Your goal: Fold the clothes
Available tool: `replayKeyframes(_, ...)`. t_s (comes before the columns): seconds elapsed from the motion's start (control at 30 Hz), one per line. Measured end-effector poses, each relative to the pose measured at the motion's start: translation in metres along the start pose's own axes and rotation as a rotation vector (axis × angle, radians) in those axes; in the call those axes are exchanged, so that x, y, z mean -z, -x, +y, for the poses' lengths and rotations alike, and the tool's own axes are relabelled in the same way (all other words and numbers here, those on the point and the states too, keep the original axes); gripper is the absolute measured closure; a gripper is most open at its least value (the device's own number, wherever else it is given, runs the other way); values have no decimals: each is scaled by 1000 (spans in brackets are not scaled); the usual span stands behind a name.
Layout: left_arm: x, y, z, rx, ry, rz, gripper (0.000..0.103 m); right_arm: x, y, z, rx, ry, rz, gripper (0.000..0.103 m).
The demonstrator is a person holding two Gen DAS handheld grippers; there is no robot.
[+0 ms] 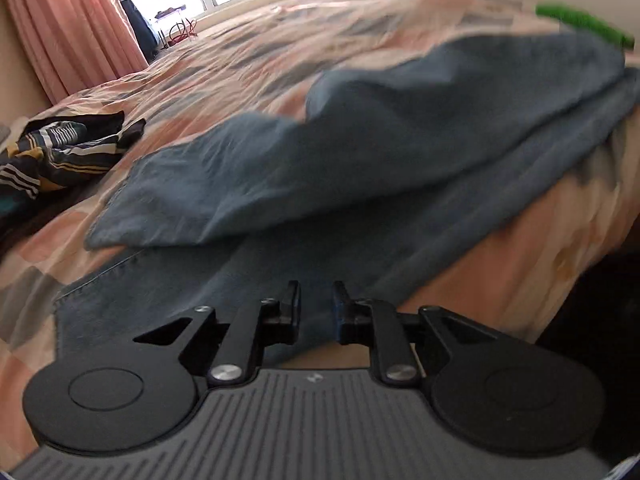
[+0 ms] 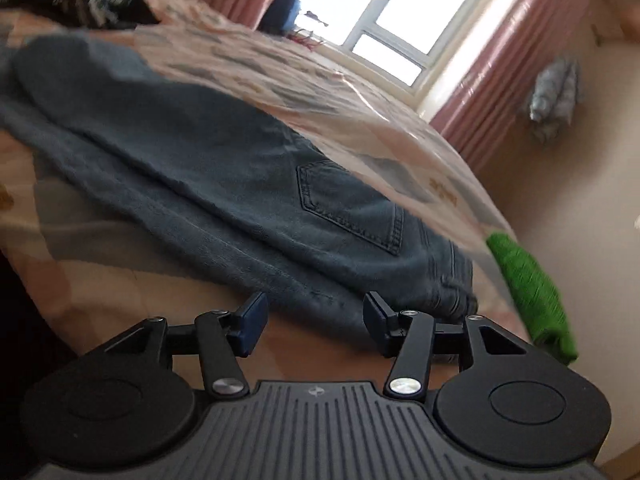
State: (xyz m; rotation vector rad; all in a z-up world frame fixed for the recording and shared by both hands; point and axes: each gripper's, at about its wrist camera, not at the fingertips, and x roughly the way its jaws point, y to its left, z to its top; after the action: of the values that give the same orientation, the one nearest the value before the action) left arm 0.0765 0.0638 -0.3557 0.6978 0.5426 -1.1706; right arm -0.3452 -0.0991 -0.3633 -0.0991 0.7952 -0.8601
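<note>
A pair of blue jeans (image 1: 360,152) lies folded lengthwise on the patterned bedspread (image 1: 240,48), near the bed's edge. One leg end is lifted and doubled over the rest. My left gripper (image 1: 316,298) hovers low over the near denim, its jaws a narrow gap apart with nothing pinched. In the right wrist view the jeans (image 2: 240,168) show a back pocket at the waist end. My right gripper (image 2: 315,312) stands open just short of the jeans' near edge, with nothing held between its fingers.
A heap of dark striped clothes (image 1: 52,148) lies at the bed's far left. A green cloth (image 2: 532,292) sits beside the jeans' waist. Pink curtains (image 1: 68,20) and a window (image 2: 404,16) stand beyond the bed. The bed's side drops away at the right (image 1: 560,260).
</note>
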Motion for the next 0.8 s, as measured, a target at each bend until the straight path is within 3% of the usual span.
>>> replayKeyframes(0.03,-11,3,3,8,41,-25,82,-2,-1,-16,-29,-114,-4,37)
replayKeyframes(0.1,-31,5,17,24,153,-59,80,-7,-3,-47,-86,-343,-13,36)
replayKeyframes(0.2,-34,13,40,49,373,-51,80,-8,-34,-125,-242,-842,-53,36)
replayKeyframes(0.27,-32,9,61,75,531,-25,80,6,-64,-161,-339,-1148,-28,36)
replayKeyframes(0.33,-27,9,81,91,677,-11,71,17,-74,-171,-330,-1294,6,35)
replayKeyframes(0.43,0,17,119,65,863,-65,58,22,-66,-169,-317,-1337,25,34)
replayKeyframes(0.53,33,11,164,48,1097,-107,59,23,-60,-165,-289,-1283,-1,33)
replayKeyframes(0.63,54,-8,203,116,1346,-117,60,30,-61,-157,-248,-1256,2,33)
replayKeyframes(0.7,50,-27,221,59,1360,-125,60,36,-64,-151,-250,-1269,39,33)
replayKeyframes(0.8,44,-57,244,-20,1383,-133,60,43,-60,-151,-269,-1289,16,33)
